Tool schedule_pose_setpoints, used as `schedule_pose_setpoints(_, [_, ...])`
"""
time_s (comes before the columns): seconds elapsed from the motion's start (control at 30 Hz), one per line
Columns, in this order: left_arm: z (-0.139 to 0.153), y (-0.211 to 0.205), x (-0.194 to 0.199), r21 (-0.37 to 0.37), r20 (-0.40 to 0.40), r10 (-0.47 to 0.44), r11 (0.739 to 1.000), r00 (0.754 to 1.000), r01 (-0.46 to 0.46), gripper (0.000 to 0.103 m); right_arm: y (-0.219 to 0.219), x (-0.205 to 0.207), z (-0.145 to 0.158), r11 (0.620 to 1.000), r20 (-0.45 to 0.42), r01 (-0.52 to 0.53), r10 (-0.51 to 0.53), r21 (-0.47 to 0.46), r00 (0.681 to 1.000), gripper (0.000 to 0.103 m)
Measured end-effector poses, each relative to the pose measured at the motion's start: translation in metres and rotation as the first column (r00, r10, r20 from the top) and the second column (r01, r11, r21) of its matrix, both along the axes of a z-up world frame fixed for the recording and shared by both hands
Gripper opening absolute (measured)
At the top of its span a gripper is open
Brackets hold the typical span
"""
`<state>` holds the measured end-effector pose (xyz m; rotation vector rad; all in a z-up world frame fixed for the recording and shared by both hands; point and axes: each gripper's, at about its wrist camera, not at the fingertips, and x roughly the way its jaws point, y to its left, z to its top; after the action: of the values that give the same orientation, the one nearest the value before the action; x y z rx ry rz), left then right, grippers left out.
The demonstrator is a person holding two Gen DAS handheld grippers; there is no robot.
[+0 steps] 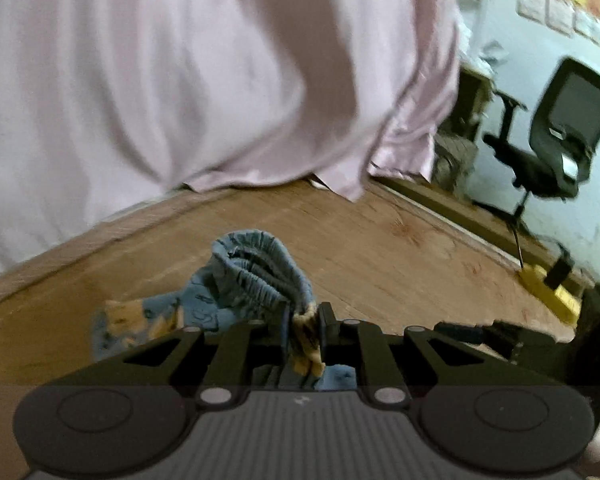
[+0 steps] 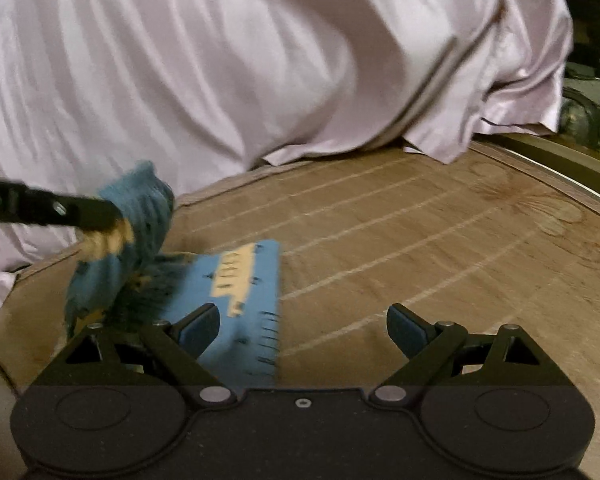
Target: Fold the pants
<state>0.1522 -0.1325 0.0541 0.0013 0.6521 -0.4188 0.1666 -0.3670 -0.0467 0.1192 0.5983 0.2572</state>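
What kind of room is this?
Probably a room in a home or small office: a wooden table with little blue pants on it, a pale hanging cloth and an office chair.

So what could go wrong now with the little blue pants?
The left gripper pinches only a bunched bit of the pants near the waistband, so the cloth might slip out. The right gripper is open and holds nothing, so the flat leg may drag or crumple on the wooden table. The pink sheet hangs close behind and could snag.
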Motion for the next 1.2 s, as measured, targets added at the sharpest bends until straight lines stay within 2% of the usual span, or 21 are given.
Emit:
schedule_pose_setpoints(0.23, [-0.066, -0.039, 0.009, 0.049, -0.062, -0.053, 0.997, 0.997, 0.056, 0.020, -0.034, 0.007, -0.012, 0.999, -0.046, 0.039, -0.039, -0.002, 0.998, 0.091])
schedule_pose_setpoints(0.3, [-0.068, -0.037, 0.000, 0.044, -0.055, -0.061, 0.997, 0.997, 0.063, 0.028, -0.033, 0.010, -0.012, 1.000, -0.058, 0.015, -0.015, -0.006, 0.998, 0.091])
schedule_pose_setpoints(0.37, [-0.063, -0.034, -0.011, 0.050, -0.010, -0.086, 0.995, 0.996, 0.086, 0.058, -0.028, 0.017, -0.010, 1.000, -0.058, -0.020, 0.020, -0.005, 0.998, 0.091])
schedule_pose_setpoints(0.4, [-0.060, -0.032, -0.019, 0.068, 0.024, -0.094, 0.993, 0.995, 0.092, 0.060, -0.025, 0.023, -0.009, 0.999, -0.059, -0.036, 0.037, 0.006, 0.998, 0.091])
schedule_pose_setpoints(0.47, [-0.055, -0.025, -0.034, 0.111, 0.064, -0.107, 0.989, 0.992, 0.099, 0.060, -0.018, 0.035, -0.005, 0.996, -0.065, -0.077, 0.080, 0.049, 0.995, 0.091])
schedule_pose_setpoints(0.53, [-0.058, -0.022, -0.044, 0.154, 0.070, -0.107, 0.983, 0.992, 0.095, 0.060, -0.008, 0.048, -0.002, 0.988, -0.076, -0.125, 0.132, 0.094, 0.988, 0.091])
schedule_pose_setpoints(0.6, [-0.064, -0.022, -0.046, 0.184, 0.049, -0.102, 0.979, 0.994, 0.091, 0.060, 0.005, 0.062, 0.001, 0.978, -0.088, -0.170, 0.181, 0.123, 0.979, 0.091])
schedule_pose_setpoints(0.7, [-0.071, -0.020, -0.045, 0.191, 0.010, -0.103, 0.976, 0.995, 0.099, 0.059, 0.024, 0.080, 0.005, 0.963, -0.095, -0.225, 0.240, 0.146, 0.966, 0.088])
schedule_pose_setpoints(0.77, [-0.077, -0.020, -0.041, 0.186, -0.029, -0.110, 0.976, 0.993, 0.114, 0.048, 0.034, 0.093, 0.003, 0.960, -0.123, -0.238, 0.256, 0.147, 0.959, 0.083])
schedule_pose_setpoints(0.8, [-0.078, -0.019, -0.039, 0.174, -0.042, -0.113, 0.978, 0.993, 0.118, 0.046, 0.038, 0.098, 0.001, 0.959, -0.137, -0.240, 0.260, 0.148, 0.956, 0.076])
schedule_pose_setpoints(0.83, [-0.079, -0.018, -0.039, 0.161, -0.051, -0.112, 0.980, 0.992, 0.119, 0.045, 0.041, 0.102, -0.002, 0.959, -0.150, -0.241, 0.263, 0.147, 0.953, 0.060])
schedule_pose_setpoints(0.9, [-0.081, -0.016, -0.038, 0.142, -0.062, -0.112, 0.983, 0.992, 0.120, 0.043, 0.044, 0.105, -0.007, 0.966, -0.175, -0.226, 0.245, 0.126, 0.954, 0.035])
schedule_pose_setpoints(1.0, [-0.082, -0.013, -0.038, 0.125, -0.068, -0.122, 0.984, 0.990, 0.130, 0.041, 0.034, 0.100, -0.008, 0.974, -0.166, -0.180, 0.202, 0.139, 0.965, 0.016])
schedule_pose_setpoints(1.07, [-0.082, -0.010, -0.039, 0.110, -0.068, -0.139, 0.983, 0.988, 0.146, 0.041, 0.024, 0.093, -0.005, 0.976, -0.168, -0.132, 0.161, 0.173, 0.972, 0.016])
schedule_pose_setpoints(1.13, [-0.085, -0.009, -0.038, 0.097, -0.080, -0.161, 0.981, 0.984, 0.168, 0.043, 0.019, 0.089, -0.008, 0.980, -0.187, -0.110, 0.141, 0.166, 0.972, 0.018])
schedule_pose_setpoints(1.17, [-0.087, -0.009, -0.036, 0.093, -0.088, -0.165, 0.981, 0.982, 0.173, 0.046, 0.021, 0.090, -0.011, 0.983, -0.201, -0.113, 0.140, 0.142, 0.970, 0.022])
schedule_pose_setpoints(1.2, [-0.087, -0.008, -0.035, 0.087, -0.094, -0.167, 0.981, 0.981, 0.175, 0.046, 0.021, 0.091, -0.016, 0.987, -0.222, -0.107, 0.132, 0.121, 0.966, 0.033])
